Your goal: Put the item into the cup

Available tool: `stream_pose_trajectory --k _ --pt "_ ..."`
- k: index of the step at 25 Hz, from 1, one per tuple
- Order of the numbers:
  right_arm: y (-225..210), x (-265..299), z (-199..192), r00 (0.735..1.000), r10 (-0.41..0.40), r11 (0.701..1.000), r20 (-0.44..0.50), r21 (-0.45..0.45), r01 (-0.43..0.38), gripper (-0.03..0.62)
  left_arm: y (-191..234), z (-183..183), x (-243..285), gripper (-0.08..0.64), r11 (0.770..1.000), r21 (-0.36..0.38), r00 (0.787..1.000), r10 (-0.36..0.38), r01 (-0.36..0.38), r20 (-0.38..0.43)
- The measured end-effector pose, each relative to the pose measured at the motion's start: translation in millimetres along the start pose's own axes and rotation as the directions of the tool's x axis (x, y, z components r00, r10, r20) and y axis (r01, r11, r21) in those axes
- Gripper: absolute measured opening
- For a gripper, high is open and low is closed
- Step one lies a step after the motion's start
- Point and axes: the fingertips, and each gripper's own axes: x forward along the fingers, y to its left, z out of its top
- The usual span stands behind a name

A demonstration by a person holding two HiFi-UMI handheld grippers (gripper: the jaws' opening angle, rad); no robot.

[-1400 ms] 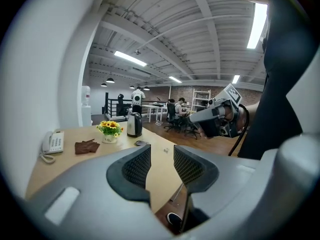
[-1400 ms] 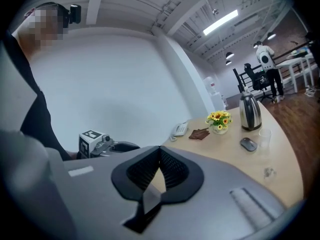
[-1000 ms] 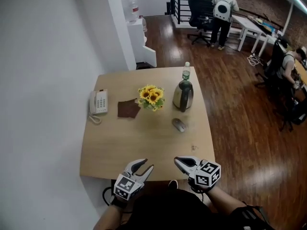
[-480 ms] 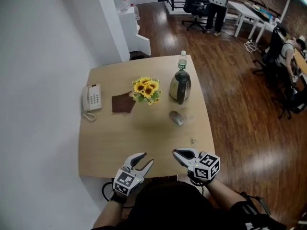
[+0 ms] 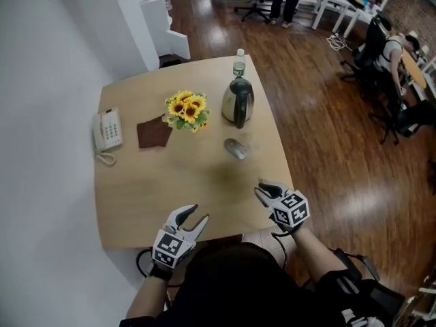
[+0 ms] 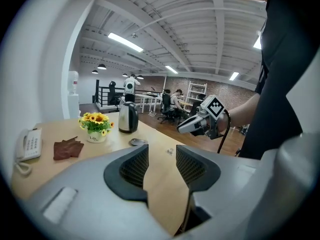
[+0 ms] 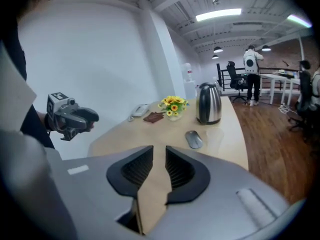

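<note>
A grey oval item like a computer mouse (image 5: 236, 148) lies right of the table's middle, also visible in the right gripper view as the mouse (image 7: 193, 139). A faint clear cup (image 7: 213, 134) stands just right of it. My left gripper (image 5: 194, 218) hovers open at the table's near edge with nothing between its jaws. My right gripper (image 5: 262, 189) is over the near right corner; its jaws are opening and hold nothing. In the left gripper view, my left gripper (image 6: 162, 166) frames only bare tabletop, and so does my right gripper (image 7: 159, 166) in its own view.
A steel kettle (image 5: 238, 101) with a bottle (image 5: 239, 61) behind it stands at the back right. Sunflowers in a small pot (image 5: 185, 109), a brown cloth (image 5: 153, 133) and a white phone (image 5: 107, 129) line the back left. A white wall is on the left, and people work at desks far behind.
My right gripper has moved forward over the table's near right corner and its jaws have parted. The left gripper stays at the near edge. My head view has shifted.
</note>
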Motion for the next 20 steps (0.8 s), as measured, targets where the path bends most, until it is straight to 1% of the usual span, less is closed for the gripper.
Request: stream_pose_trajectory --k 3,5,7,10,12,15,20 --pt "-26 3 -19 0.996 -0.069 0.998 -0.051 -0.009 0.069 0.106 4 -11 7 0.172 1.0 -0.007 1.0 -0.012 0.011 -0.029" --pt "-40 8 -31 0.99 -0.1 0.995 -0.097 -0.035 0.097 0.109 9 -17 12 0.176 1.0 -0.009 0.999 -0.016 0.015 -0.045" --pt "-49 16 -46 0.981 -0.125 0.99 -0.152 -0.08 0.113 0.11 12 -22 18 0.176 1.0 -0.001 0.998 -0.019 0.019 -0.066" --pt "-64 30 -68 0.954 -0.186 0.973 -0.234 -0.176 0.146 0.115 13 -26 28 0.178 0.999 0.014 0.996 -0.03 0.032 -0.088" --pt "-77 37 -82 0.93 -0.235 0.961 -0.283 -0.21 0.179 0.115 14 -24 33 0.178 0.999 0.016 0.995 -0.038 0.04 -0.092" --pt "-98 46 -97 0.898 -0.287 0.952 -0.334 -0.205 0.228 0.117 15 -20 39 0.178 0.999 0.018 0.994 -0.047 0.049 -0.096" --pt "-119 57 -112 0.883 -0.282 0.958 -0.375 -0.15 0.243 0.117 18 -19 43 0.178 0.998 0.017 0.993 -0.052 0.054 -0.105"
